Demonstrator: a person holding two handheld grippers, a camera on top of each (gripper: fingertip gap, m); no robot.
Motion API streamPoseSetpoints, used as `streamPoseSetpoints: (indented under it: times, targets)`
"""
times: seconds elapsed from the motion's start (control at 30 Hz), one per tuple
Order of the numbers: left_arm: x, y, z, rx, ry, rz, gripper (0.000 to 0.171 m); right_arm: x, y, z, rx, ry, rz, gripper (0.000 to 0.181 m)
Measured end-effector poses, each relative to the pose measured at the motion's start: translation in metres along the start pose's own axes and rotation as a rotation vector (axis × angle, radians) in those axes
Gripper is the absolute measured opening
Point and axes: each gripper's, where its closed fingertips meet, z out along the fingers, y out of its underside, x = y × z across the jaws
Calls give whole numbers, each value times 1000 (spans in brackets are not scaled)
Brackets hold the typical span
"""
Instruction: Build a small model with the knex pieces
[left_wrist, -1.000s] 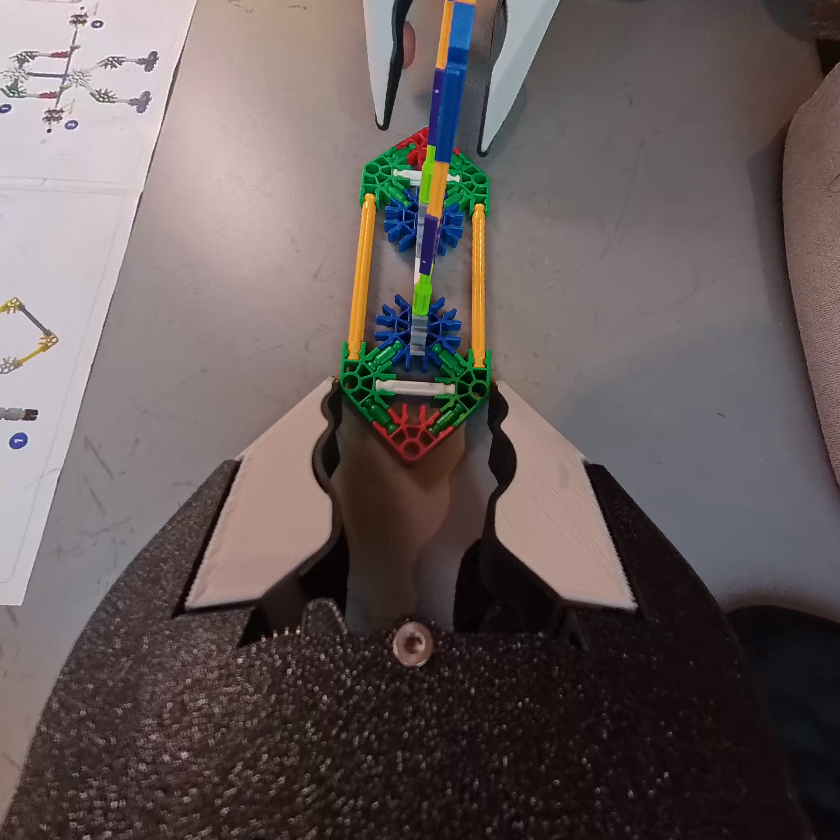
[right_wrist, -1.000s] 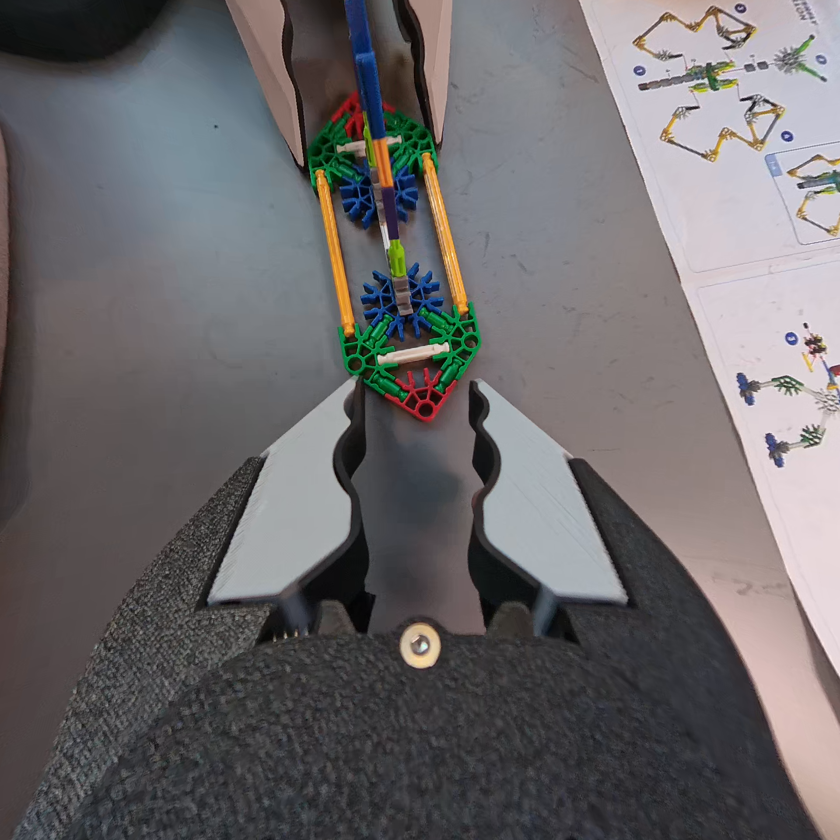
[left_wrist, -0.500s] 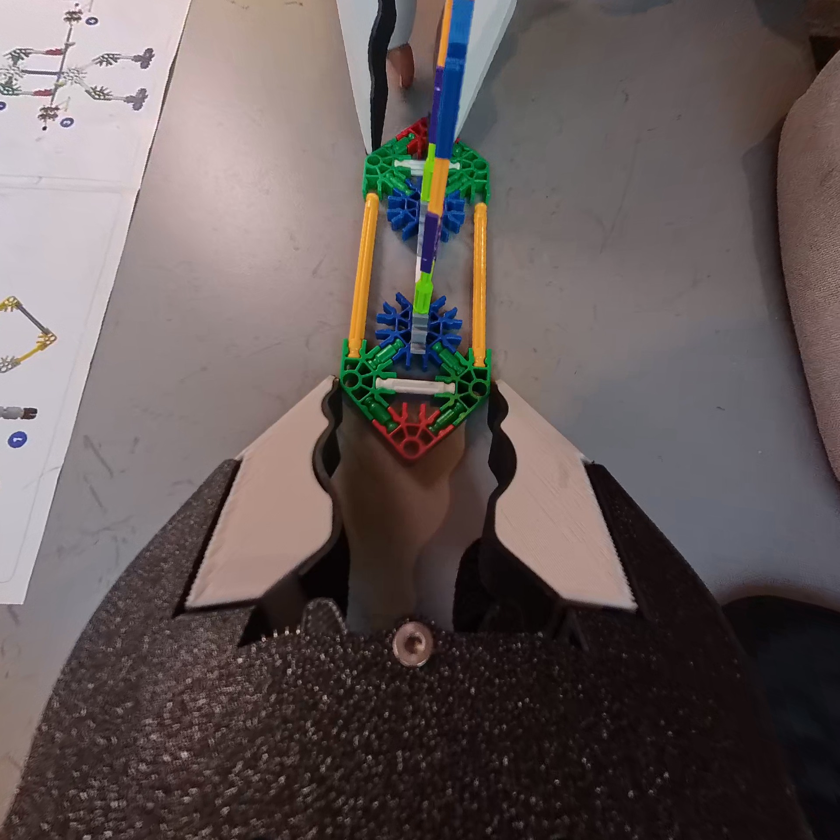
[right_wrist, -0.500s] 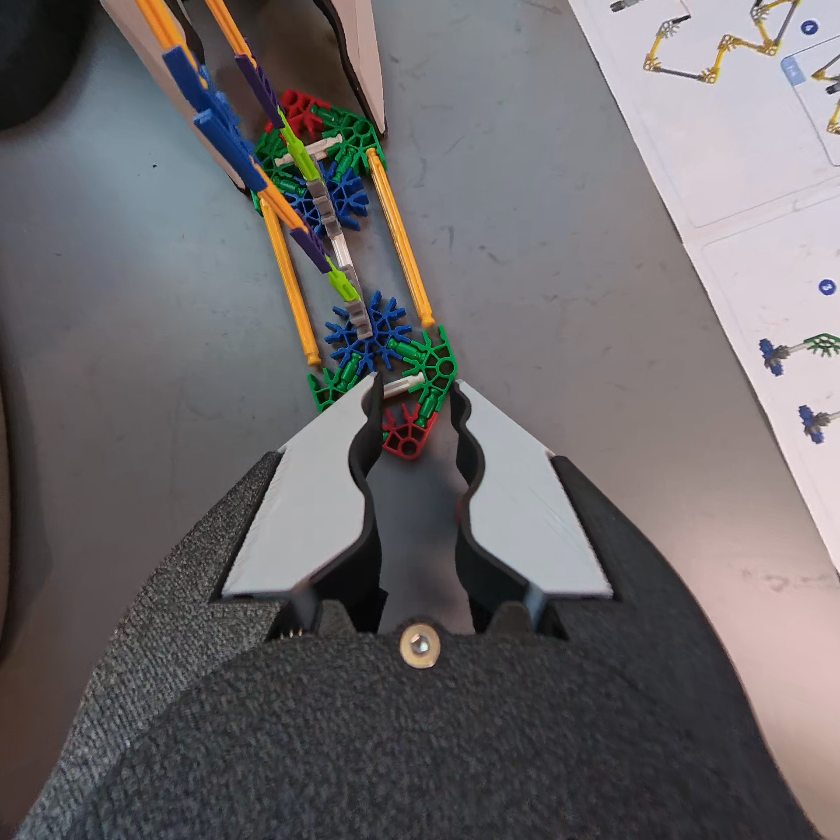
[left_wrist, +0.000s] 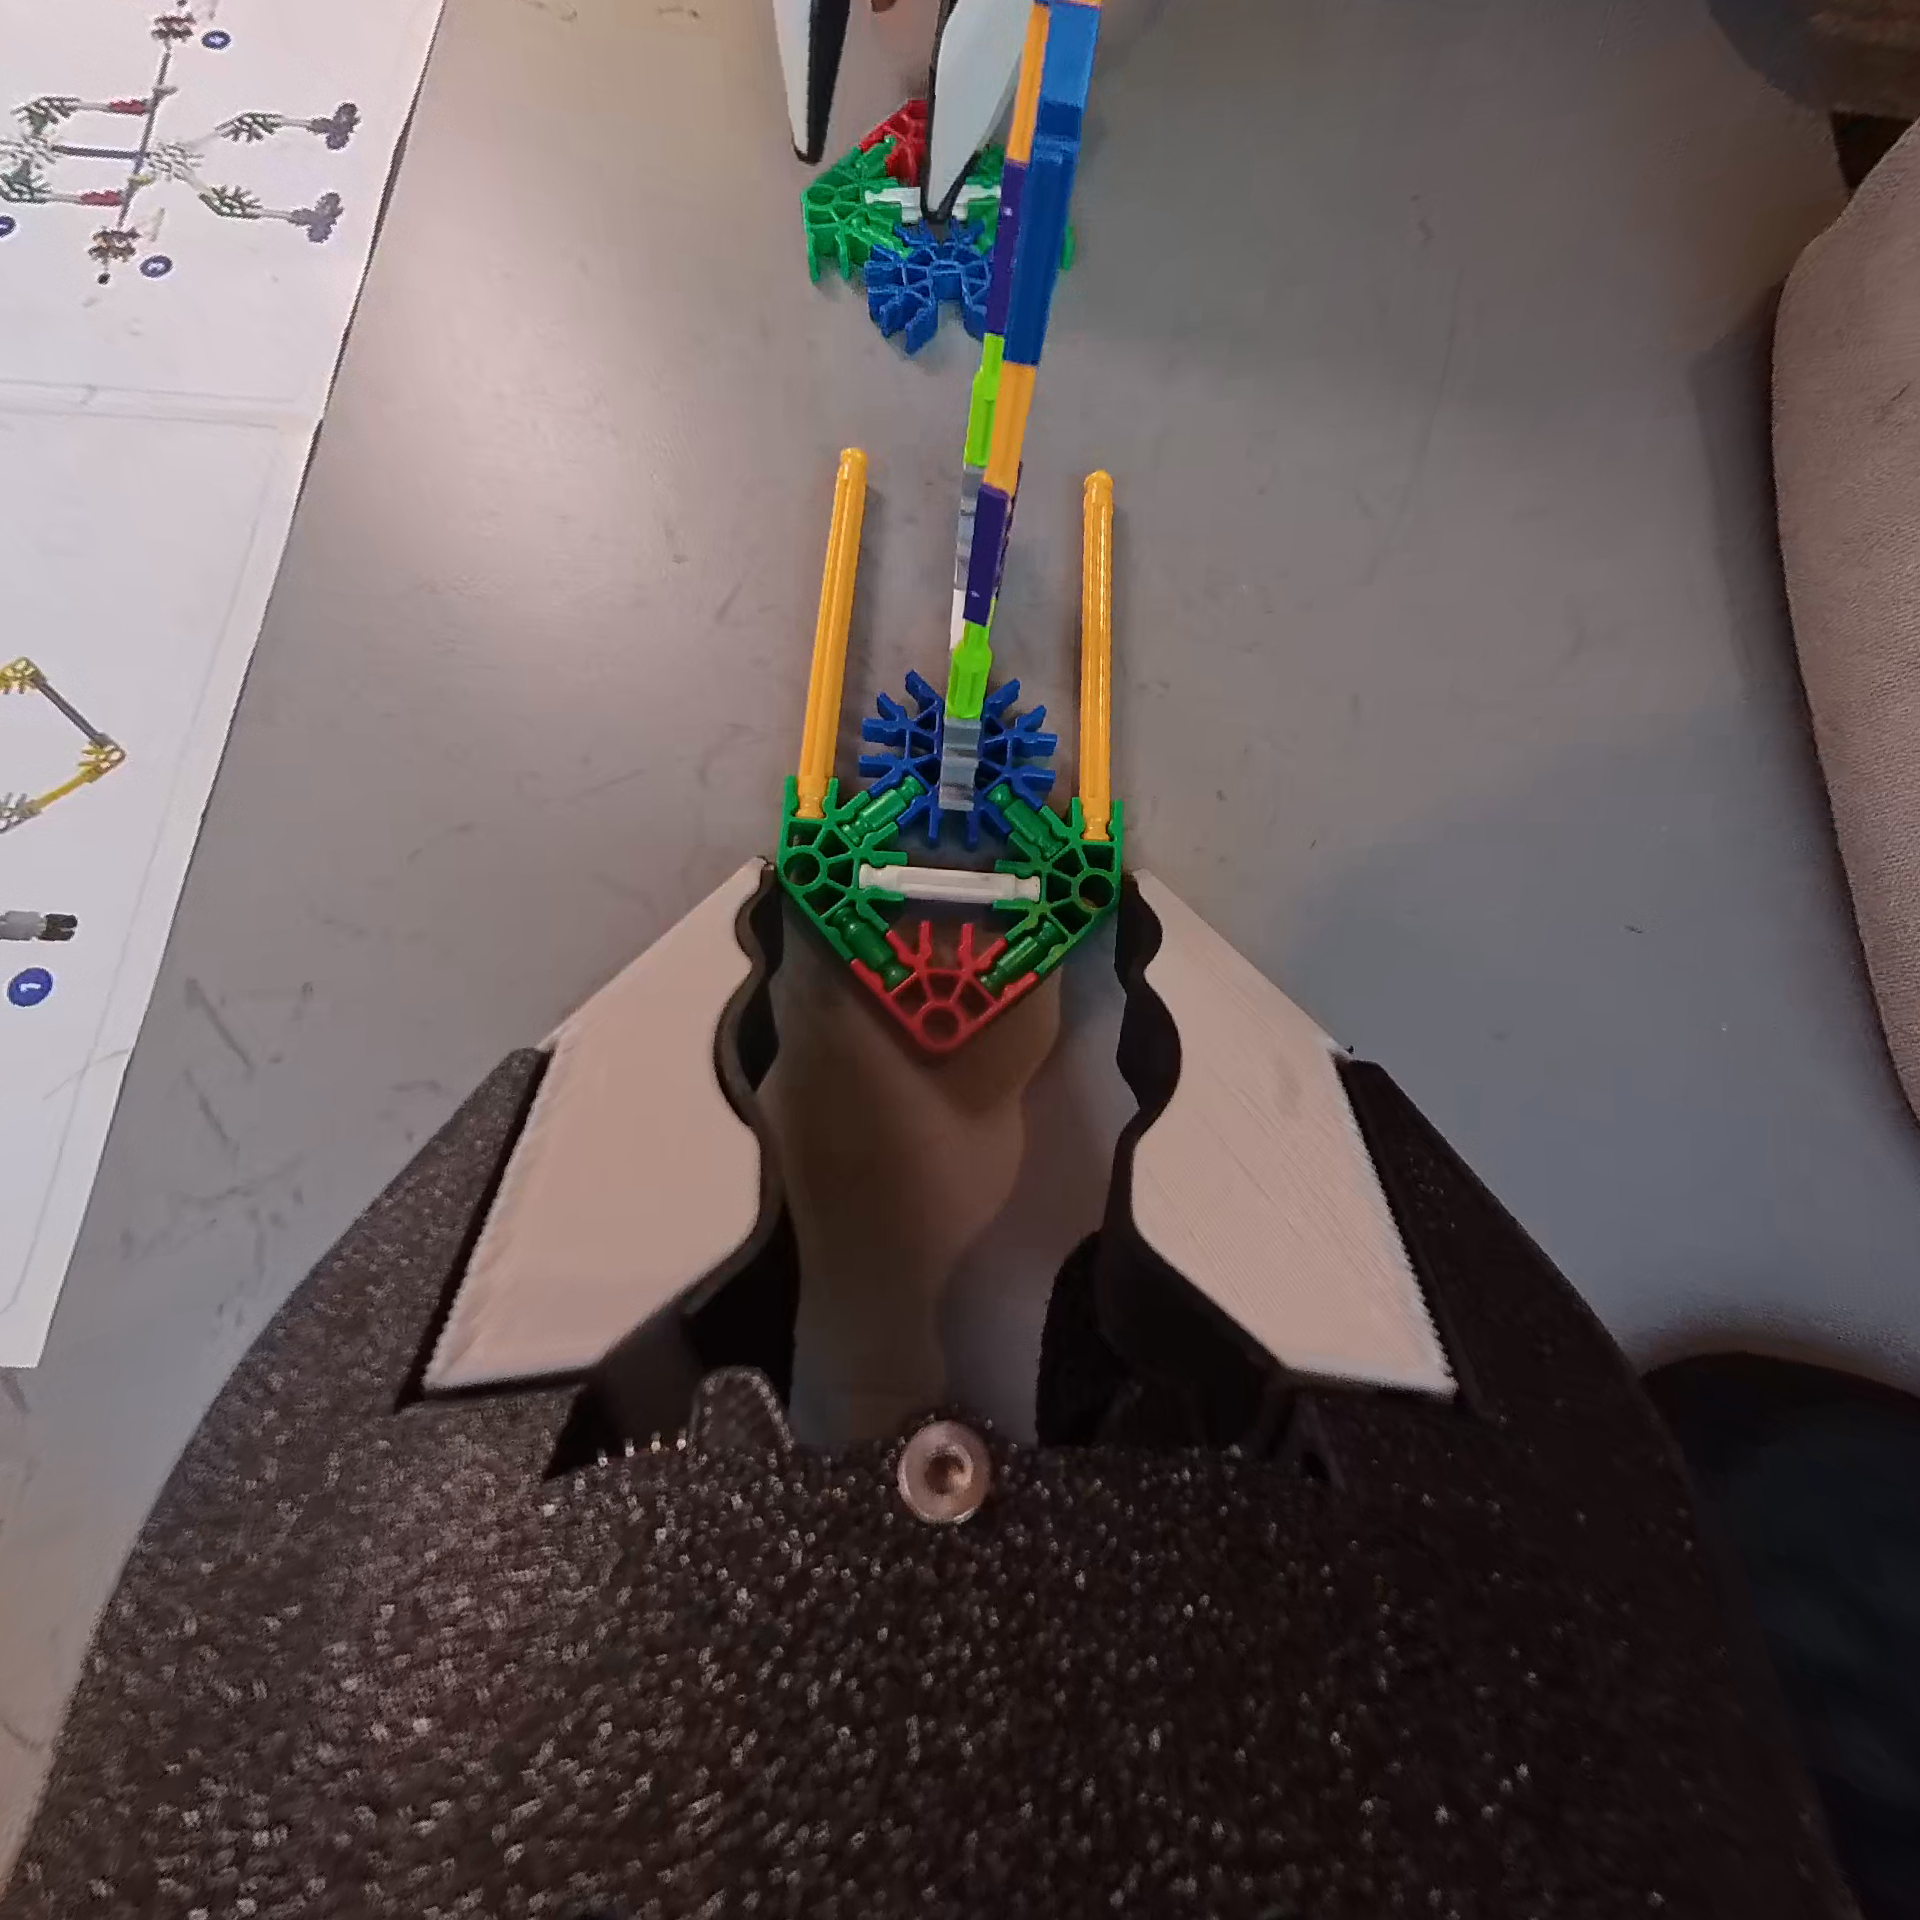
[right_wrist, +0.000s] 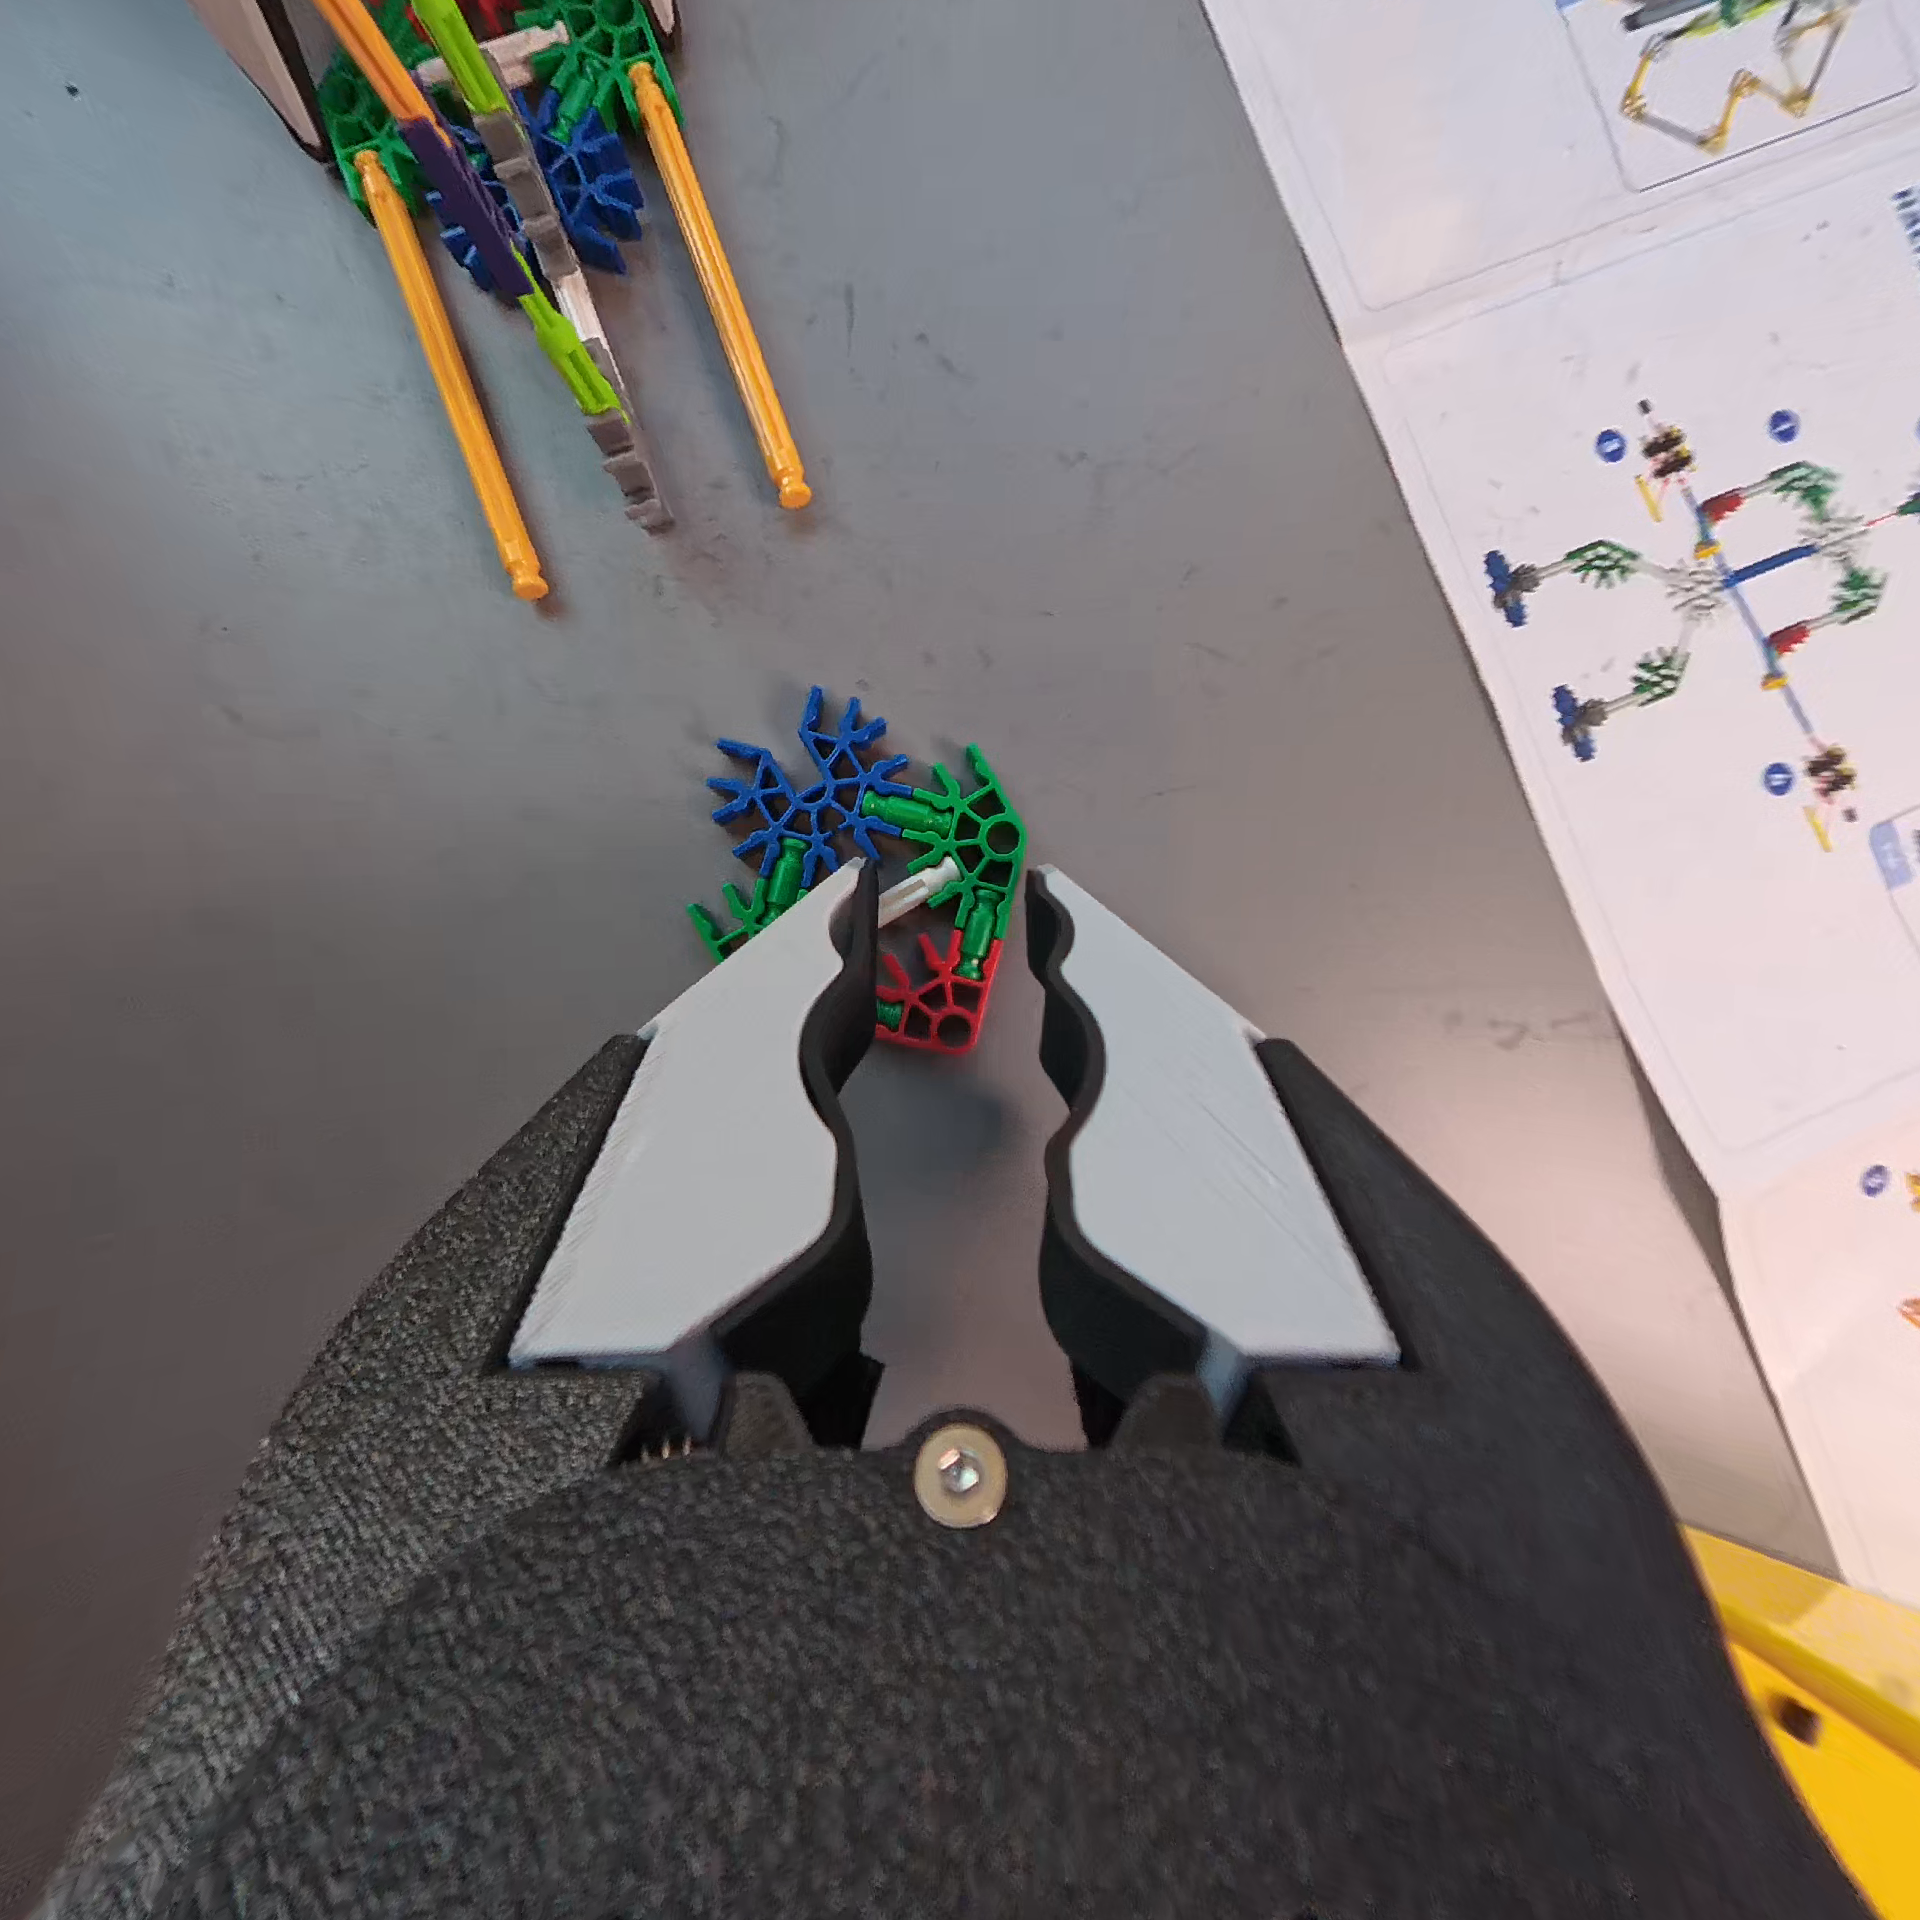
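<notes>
My left gripper (left_wrist: 948, 888) is shut on a connector cluster (left_wrist: 951, 914) of green, red and white pieces, one finger against each side. Two orange rods (left_wrist: 831, 623) stick out of it with free far ends. A blue snowflake connector (left_wrist: 956, 758) carries a tall multicoloured mast (left_wrist: 1023, 260). My right gripper (right_wrist: 945, 878) is shut on a second, detached cluster (right_wrist: 966, 842) of green, red and blue pieces, and its left finger (right_wrist: 748, 1039) covers part of it. That cluster also shows far off in the left wrist view (left_wrist: 914, 249). The rods also show in the right wrist view (right_wrist: 717, 281).
All this is on a grey table (left_wrist: 1455, 727). White instruction sheets lie along the left of the left wrist view (left_wrist: 156, 416) and the right of the right wrist view (right_wrist: 1662, 520). A padded seat edge (left_wrist: 1860, 520) is at the right. A yellow object (right_wrist: 1818, 1662) is at the lower right.
My right gripper closed on the far cluster and pulled it off the two orange rods, so the frame is now in two parts. My left gripper has not moved.
</notes>
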Motion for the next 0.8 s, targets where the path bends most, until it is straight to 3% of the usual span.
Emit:
streamPoseSetpoints:
  times: [0.13,0.27,0.43,0.6,0.8]
  targets:
    - [0,-1,1,-1,-12,2,65,-3,-30,-17,159,22,-54,34]
    - [0,0,1,-2,-16,5,65,-40,-55,-29,260,-70,-176,29]
    - [0,-2,-4,7,-20,7,66,-90,-64,7,225,-122,-299,20]
    - [1,-5,-2,10,-32,13,64,-85,-63,40,154,-55,-271,15]
    - [4,-3,2,-34,-17,7,64,-91,-61,42,110,-127,-219,4]
